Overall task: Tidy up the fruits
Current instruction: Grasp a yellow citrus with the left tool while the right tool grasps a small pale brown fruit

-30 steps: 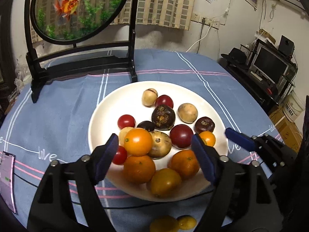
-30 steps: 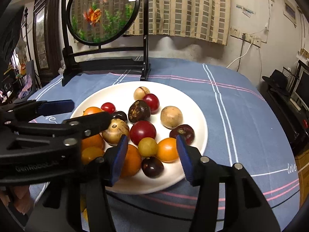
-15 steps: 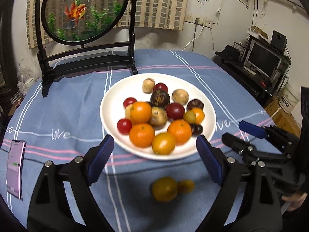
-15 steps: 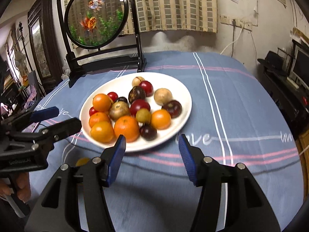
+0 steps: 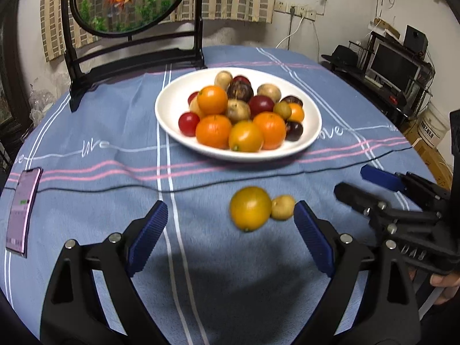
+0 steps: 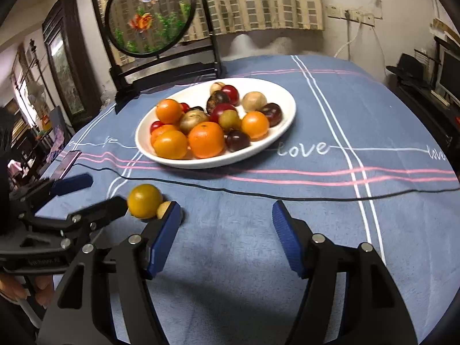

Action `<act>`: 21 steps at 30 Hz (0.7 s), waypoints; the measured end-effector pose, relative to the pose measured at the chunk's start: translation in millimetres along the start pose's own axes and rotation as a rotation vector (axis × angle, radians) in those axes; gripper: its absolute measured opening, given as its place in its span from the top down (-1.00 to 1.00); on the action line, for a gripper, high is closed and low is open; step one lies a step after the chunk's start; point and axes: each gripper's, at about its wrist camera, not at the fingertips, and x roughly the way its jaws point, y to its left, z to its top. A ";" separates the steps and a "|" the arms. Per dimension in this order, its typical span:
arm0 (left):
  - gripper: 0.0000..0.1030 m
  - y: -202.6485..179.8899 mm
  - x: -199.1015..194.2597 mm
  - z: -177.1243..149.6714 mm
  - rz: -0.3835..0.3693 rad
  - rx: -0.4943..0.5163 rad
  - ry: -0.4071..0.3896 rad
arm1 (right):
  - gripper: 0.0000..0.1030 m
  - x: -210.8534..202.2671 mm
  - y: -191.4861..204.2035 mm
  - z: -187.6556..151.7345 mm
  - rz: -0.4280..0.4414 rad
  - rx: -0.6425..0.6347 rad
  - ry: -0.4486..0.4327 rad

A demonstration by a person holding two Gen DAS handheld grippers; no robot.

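Both jaws just spread apart, gripping nothing: left gripper [image 5: 230, 238], right gripper [image 6: 227, 233]; round yellow-orange fruit [image 5: 250, 208] touching small tan fruit [image 5: 282, 207] on blue striped tablecloth [image 5: 115, 178].

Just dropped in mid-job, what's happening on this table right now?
A person holds a gripper in each hand above a blue tablecloth. Both the left gripper and the right gripper are open and empty; their jaws have just been opening. A yellow-orange fruit and a small tan fruit lie touching on the cloth, near the left gripper. The white plate beyond is piled with mixed fruits.
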 end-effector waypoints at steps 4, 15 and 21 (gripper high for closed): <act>-0.77 -0.5 8.1 -4.5 0.033 0.007 0.019 | -0.29 -6.7 -4.2 2.7 -0.047 -0.010 -0.046; -0.75 -2.5 17.5 -12.3 0.052 0.056 0.084 | -0.29 -12.5 -5.1 4.6 -0.029 0.000 -0.075; -0.40 -11.6 32.0 -4.3 0.040 0.083 0.103 | -0.29 -9.9 -4.5 2.7 -0.032 0.004 -0.065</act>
